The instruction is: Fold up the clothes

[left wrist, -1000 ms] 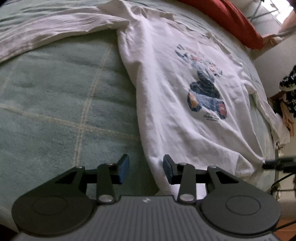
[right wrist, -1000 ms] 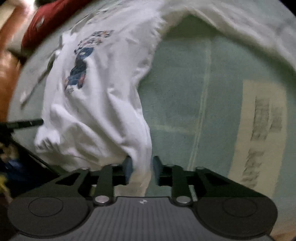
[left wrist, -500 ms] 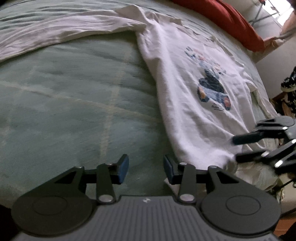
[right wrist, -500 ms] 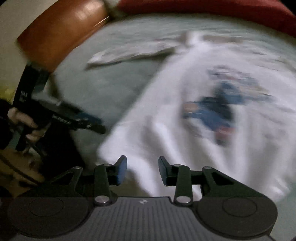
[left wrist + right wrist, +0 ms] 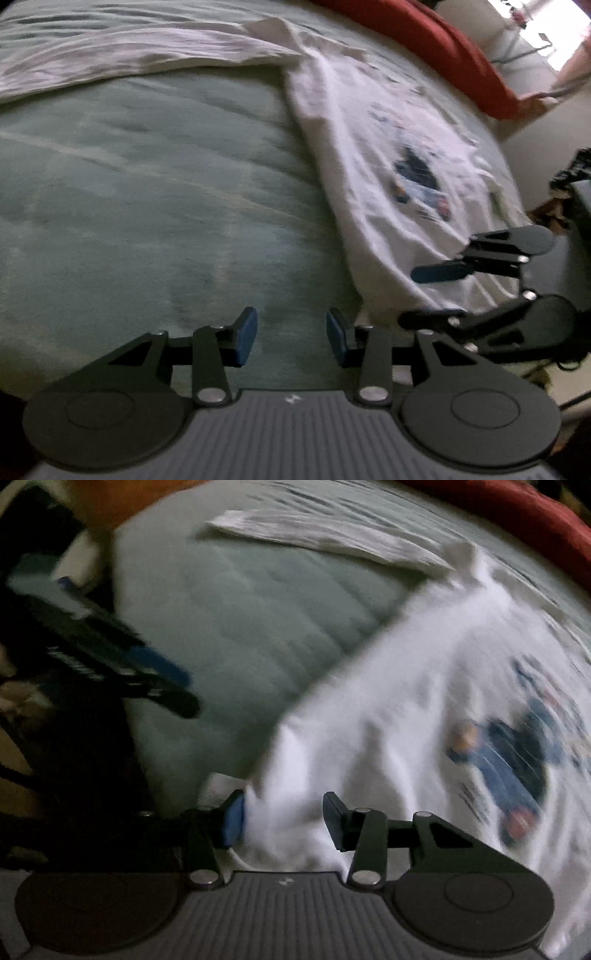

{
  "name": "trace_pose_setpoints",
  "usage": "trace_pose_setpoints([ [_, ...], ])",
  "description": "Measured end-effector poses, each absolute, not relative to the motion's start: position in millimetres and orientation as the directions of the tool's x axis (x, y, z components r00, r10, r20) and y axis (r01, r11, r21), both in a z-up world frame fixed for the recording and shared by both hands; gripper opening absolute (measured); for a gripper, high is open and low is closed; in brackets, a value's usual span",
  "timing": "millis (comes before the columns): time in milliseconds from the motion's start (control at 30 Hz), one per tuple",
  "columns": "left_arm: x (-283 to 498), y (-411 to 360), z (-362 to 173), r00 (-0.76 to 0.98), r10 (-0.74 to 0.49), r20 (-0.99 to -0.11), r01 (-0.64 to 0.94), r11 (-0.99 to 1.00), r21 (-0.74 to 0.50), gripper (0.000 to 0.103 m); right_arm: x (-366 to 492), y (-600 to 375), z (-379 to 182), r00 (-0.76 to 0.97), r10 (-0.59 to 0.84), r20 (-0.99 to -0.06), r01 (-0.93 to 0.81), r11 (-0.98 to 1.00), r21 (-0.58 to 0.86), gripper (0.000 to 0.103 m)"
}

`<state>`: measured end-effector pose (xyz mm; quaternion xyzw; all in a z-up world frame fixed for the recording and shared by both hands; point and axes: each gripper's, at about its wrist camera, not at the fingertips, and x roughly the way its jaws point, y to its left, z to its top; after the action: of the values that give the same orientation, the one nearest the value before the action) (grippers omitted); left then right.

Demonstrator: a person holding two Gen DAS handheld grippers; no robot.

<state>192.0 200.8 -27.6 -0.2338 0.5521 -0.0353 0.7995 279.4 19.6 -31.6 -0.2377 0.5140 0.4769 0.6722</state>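
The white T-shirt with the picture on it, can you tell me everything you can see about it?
The white T-shirt looks like soft, wrinkly cotton with a blurry blue printed figure on the front. It lies spread out, print up, on the green blanket, one sleeve stretched sideways. The right gripper is opening at its bottom edge, cloth between its fingers.

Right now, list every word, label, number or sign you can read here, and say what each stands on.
None can be read.
White T-shirt: small lines of print under the blue figure, too blurred to read in both views.
Left gripper: pale marks on its side, too blurred.
Gripper bodies: a small pale logo mark, no letters.
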Motion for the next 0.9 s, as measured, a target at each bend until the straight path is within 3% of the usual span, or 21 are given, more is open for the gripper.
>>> trace_pose_setpoints([
  [133,204,183,-39,0.381,-0.398,-0.834,-0.158,0.861,-0.483,0.041,292,-11,-42,0.038,0.332,-0.942,-0.851,0.505,0.144,0.050],
  [500,225,150,-86,0.335,-0.627,-0.703,-0.182,0.689,-0.701,0.037,297,-11,-48,0.028,0.367,-0.930,-0.807,0.557,0.196,0.051],
  [533,227,149,-88,0.340,-0.638,-0.691,-0.173,0.680,-0.712,0.031,298,-13,-49,0.024,0.375,-0.927,-0.801,0.561,0.206,0.051],
  [567,230,146,-88,0.342,-0.644,-0.685,-0.157,0.679,-0.717,0.026,299,-15,-49,0.021,0.385,-0.923,-0.797,0.564,0.217,0.052],
  [600,232,143,-87,0.337,-0.635,-0.695,-0.144,0.695,-0.705,0.011,298,-17,-46,0.019,0.397,-0.917,-0.793,0.565,0.228,0.052],
  [633,233,140,-85,0.332,-0.626,-0.706,-0.130,0.711,-0.691,0.008,298,-19,-44,0.017,0.410,-0.912,-0.789,0.565,0.240,0.052],
  [900,209,169,-34,0.384,-0.509,-0.770,-0.158,0.786,-0.598,0.007,294,-55,-6,0.079,0.459,-0.885,-0.774,0.588,0.236,0.058],
])
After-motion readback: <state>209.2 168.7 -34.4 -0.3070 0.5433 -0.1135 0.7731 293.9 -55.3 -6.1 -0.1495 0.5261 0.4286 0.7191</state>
